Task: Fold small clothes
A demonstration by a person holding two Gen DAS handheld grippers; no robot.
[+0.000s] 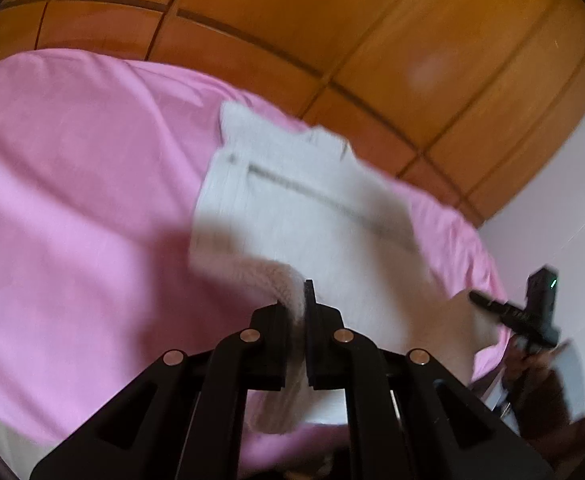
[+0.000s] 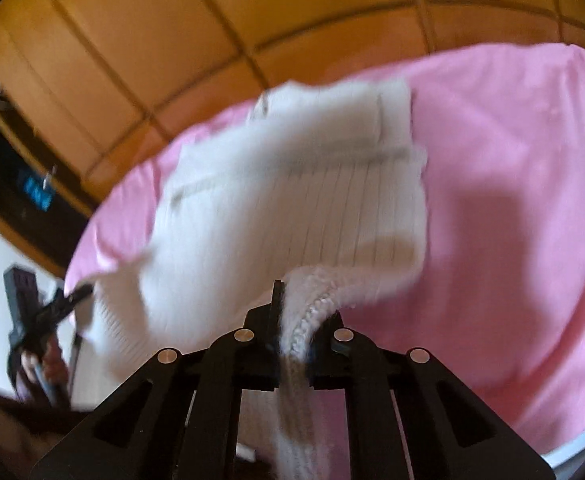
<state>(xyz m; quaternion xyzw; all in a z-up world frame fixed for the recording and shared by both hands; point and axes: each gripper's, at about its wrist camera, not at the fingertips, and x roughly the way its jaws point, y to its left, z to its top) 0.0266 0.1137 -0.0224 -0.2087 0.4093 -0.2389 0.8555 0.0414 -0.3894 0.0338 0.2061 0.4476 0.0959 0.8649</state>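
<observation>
A small white knitted garment (image 1: 292,200) lies partly on a pink sheet (image 1: 72,200), its near edge lifted. My left gripper (image 1: 298,308) is shut on one near corner of its ribbed hem. My right gripper (image 2: 296,312) is shut on the other near corner of the white garment (image 2: 292,184). The right gripper also shows at the right edge of the left wrist view (image 1: 488,304), and the left gripper at the left edge of the right wrist view (image 2: 76,294). Both views are blurred by motion.
The pink sheet (image 2: 512,160) covers a bed. A wooden panelled wardrobe (image 1: 332,20) stands behind it. A white wall (image 1: 564,200) is at the right of the left wrist view. A dark shelf opening (image 2: 20,192) is at the left of the right wrist view.
</observation>
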